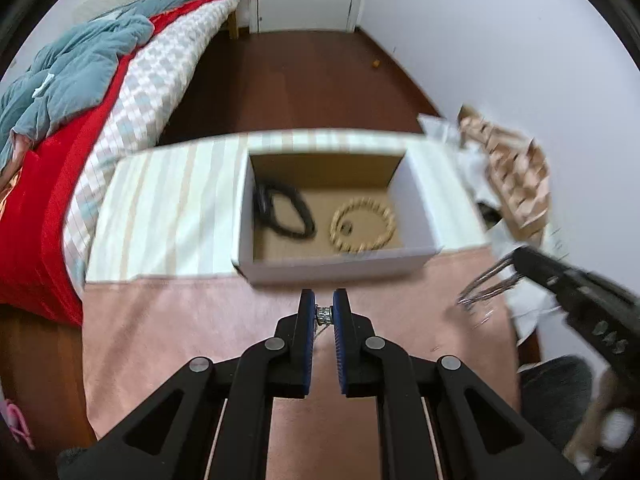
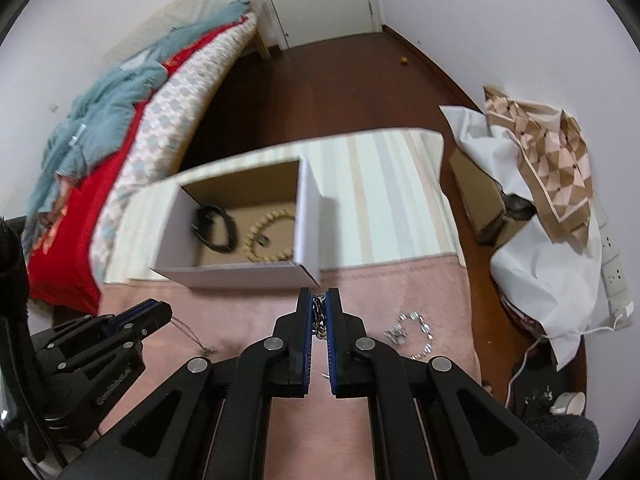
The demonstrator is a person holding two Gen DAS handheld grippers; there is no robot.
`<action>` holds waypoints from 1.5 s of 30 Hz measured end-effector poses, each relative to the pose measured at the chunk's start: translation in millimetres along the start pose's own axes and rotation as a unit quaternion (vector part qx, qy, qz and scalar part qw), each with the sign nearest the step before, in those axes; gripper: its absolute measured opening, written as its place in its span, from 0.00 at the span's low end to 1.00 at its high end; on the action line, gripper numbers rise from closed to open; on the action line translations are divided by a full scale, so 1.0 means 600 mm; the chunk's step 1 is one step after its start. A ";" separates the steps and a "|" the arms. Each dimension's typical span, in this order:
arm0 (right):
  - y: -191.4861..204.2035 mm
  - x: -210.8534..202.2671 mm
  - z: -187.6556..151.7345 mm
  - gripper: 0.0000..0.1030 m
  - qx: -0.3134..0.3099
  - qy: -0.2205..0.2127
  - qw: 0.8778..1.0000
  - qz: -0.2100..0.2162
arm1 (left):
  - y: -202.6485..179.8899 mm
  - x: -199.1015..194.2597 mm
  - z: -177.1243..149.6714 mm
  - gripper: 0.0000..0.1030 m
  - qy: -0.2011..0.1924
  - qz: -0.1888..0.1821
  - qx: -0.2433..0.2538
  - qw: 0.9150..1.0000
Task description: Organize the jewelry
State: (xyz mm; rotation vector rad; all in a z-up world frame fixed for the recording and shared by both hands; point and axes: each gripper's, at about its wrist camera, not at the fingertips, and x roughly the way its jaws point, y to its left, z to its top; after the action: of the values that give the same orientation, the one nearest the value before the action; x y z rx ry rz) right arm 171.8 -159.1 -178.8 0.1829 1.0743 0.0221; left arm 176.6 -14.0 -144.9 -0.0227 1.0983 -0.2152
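Observation:
An open white cardboard box (image 1: 340,268) (image 2: 240,276) stands on the cloth-covered table. Inside lie a black bracelet (image 1: 286,214) (image 2: 214,228) and a wooden bead bracelet (image 1: 362,224) (image 2: 266,238). My left gripper (image 1: 324,314) is shut on a small silver pendant (image 1: 323,315) with a thin chain, just in front of the box. My right gripper (image 2: 319,312) is shut on a silver chain (image 2: 318,316) that hangs blurred in the left wrist view (image 1: 486,284). Another silver chain bracelet (image 2: 412,332) lies on the pink cloth at the right.
A bed (image 1: 80,120) with red and blue bedding stands at the left. White paper and a patterned bag (image 2: 548,168) sit at the table's right, with a power strip (image 2: 614,264) by the wall. Brown floor (image 1: 300,80) lies beyond the table.

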 end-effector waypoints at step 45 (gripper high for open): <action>0.089 0.176 0.226 0.52 -0.017 0.097 0.994 0.050 | 0.110 0.057 0.104 0.64 0.022 0.073 -0.071 0.995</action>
State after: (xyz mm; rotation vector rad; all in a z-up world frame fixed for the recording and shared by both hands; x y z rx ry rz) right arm 344.7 -114.0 -199.6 0.2071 1.2578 0.1497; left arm 257.6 38.8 -154.8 -0.0654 1.1529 -0.0068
